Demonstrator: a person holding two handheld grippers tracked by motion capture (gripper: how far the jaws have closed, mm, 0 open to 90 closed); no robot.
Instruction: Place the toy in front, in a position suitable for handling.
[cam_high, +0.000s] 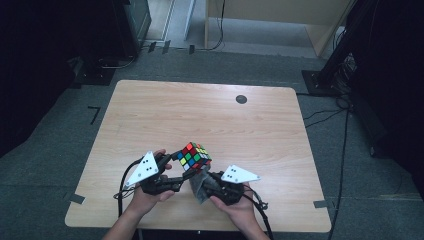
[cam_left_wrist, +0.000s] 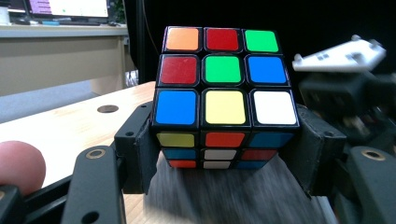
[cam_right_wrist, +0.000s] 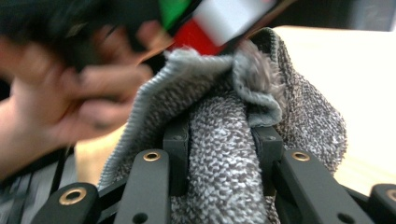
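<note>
Rubik's cube (cam_left_wrist: 224, 95) held up off the surface (cam_high: 165, 110), clamped between the two black fingers (cam_left_wrist: 137, 149) of the left gripper (cam_high: 176, 161), one finger on each side of its lower layers. Facing the left gripper view: orange, red, green in the top row, red, green, blue in the middle, blue, yellow, white below. Underside rows visible beneath, just above a blurred grey cloth (cam_left_wrist: 224, 196).

Grey knitted cloth (cam_right_wrist: 224, 158) pinched between the fingers (cam_right_wrist: 176, 154) of the right gripper (cam_high: 206, 181), bunched up past the fingertips and pressed against the bottom of the cube. Red, white and green stickers (cam_right_wrist: 210, 23) of the cube right above the cloth fold in the right gripper view, blurred.

In the high view, both grippers close together near the person's edge of the surface, cube (cam_high: 194, 155) between them, a little ahead of the fingertips, cloth (cam_high: 198, 186) hanging below it. White triangular plate (cam_high: 145, 167) on top of the left gripper, another (cam_high: 239, 174) on the right. Left hand (cam_high: 150, 195) and right hand (cam_high: 236, 207) wrapped around the handles.

Farther beyond the fingers, a small dark round hole (cam_high: 241, 99) in the wooden surface, well apart from the cube. Strips of tape (cam_high: 75, 198) at the surface corners.
</note>
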